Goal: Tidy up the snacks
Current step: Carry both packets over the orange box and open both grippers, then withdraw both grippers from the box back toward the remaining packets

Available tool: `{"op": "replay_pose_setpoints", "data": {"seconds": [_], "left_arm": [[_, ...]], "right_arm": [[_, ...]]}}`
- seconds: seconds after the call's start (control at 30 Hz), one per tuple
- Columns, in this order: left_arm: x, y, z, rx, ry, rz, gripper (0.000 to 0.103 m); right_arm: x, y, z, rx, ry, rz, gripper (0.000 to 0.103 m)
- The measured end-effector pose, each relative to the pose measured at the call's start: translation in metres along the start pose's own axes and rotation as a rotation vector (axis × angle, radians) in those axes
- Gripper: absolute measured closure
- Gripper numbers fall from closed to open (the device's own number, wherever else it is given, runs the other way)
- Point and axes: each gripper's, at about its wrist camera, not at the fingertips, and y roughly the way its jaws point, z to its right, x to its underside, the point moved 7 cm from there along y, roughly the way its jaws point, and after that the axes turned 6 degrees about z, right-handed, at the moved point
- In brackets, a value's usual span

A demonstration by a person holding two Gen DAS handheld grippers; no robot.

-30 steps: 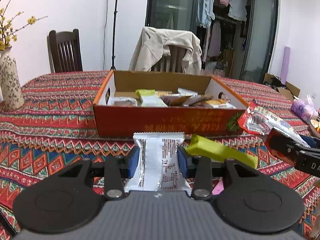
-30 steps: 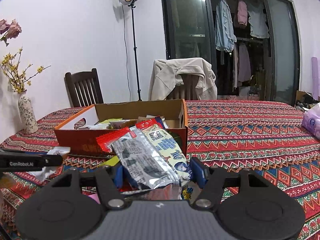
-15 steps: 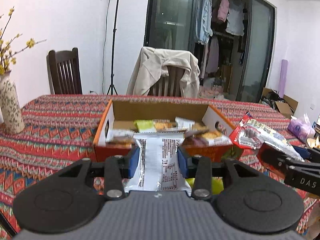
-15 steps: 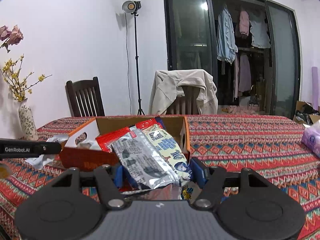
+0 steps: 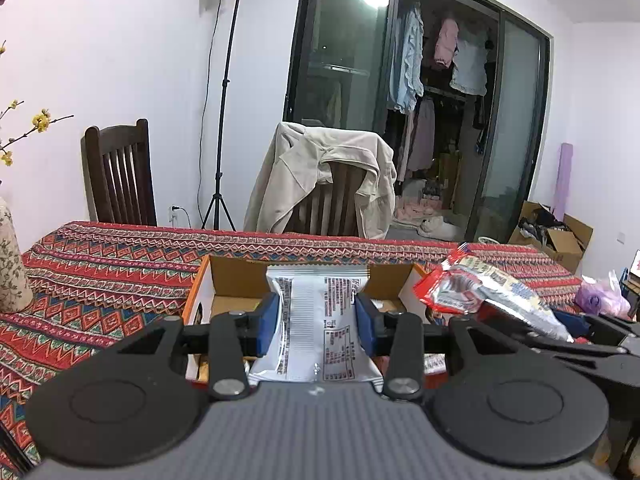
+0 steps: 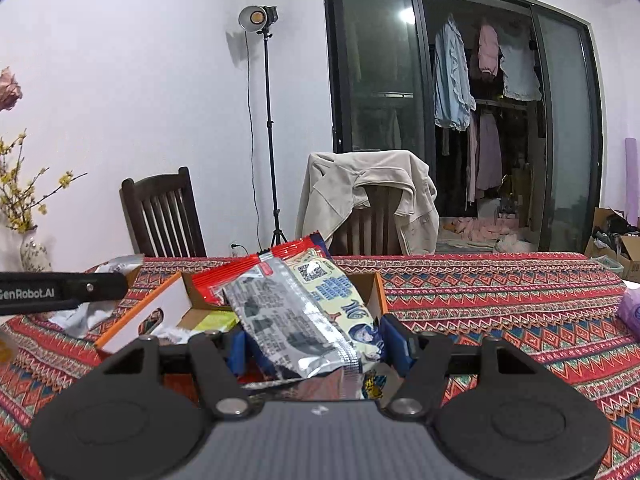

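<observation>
Left gripper: blue pads clamped on a white printed snack packet, held above the open orange cardboard box on the red patterned tabletop. Right gripper: pads clamped on a red-and-silver foil snack bag, raised over the same box, which already contains several small snacks.

Both my grippers are closed on packets, held side by side.

My left gripper points slightly downward, its blue pads pressed against both sides of a white packet. My right gripper, just beside it and tilted much the same, stands wider, clamping a silver and red snack bag that sticks up between the fingers.
</observation>
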Motion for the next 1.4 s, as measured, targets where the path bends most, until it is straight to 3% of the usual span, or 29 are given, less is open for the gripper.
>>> {"op": "replay_pose_setpoints", "data": {"seconds": [0.5,0.77,1.13,1.23,1.3,1.37,1.4], "left_arm": [[-0.017,0.083,-0.033,-0.088,-0.092,-0.035,0.062],[0.009,0.120,-0.057,-0.146,-0.097,-0.045,0.062],[0.025,0.136,-0.061,-0.141,-0.075,-0.095,0.059],[0.024,0.133,-0.059,-0.136,-0.078,-0.090,0.052],[0.023,0.131,-0.059,-0.134,-0.078,-0.083,0.041],[0.022,0.130,-0.061,-0.146,-0.080,-0.076,0.021],[0.021,0.128,-0.061,-0.147,-0.078,-0.069,0.019]], "right_arm": [[-0.006,0.085,-0.023,0.028,-0.032,-0.051,0.038],[0.017,0.127,-0.021,0.044,-0.010,-0.067,0.038],[0.032,0.140,-0.011,0.026,0.023,-0.097,0.038],[0.033,0.141,-0.009,0.023,0.031,-0.106,0.037],[0.033,0.139,-0.008,0.022,0.039,-0.105,0.029],[0.032,0.136,-0.006,0.025,0.045,-0.096,0.014],[0.032,0.135,-0.006,0.019,0.048,-0.094,0.013]]}}
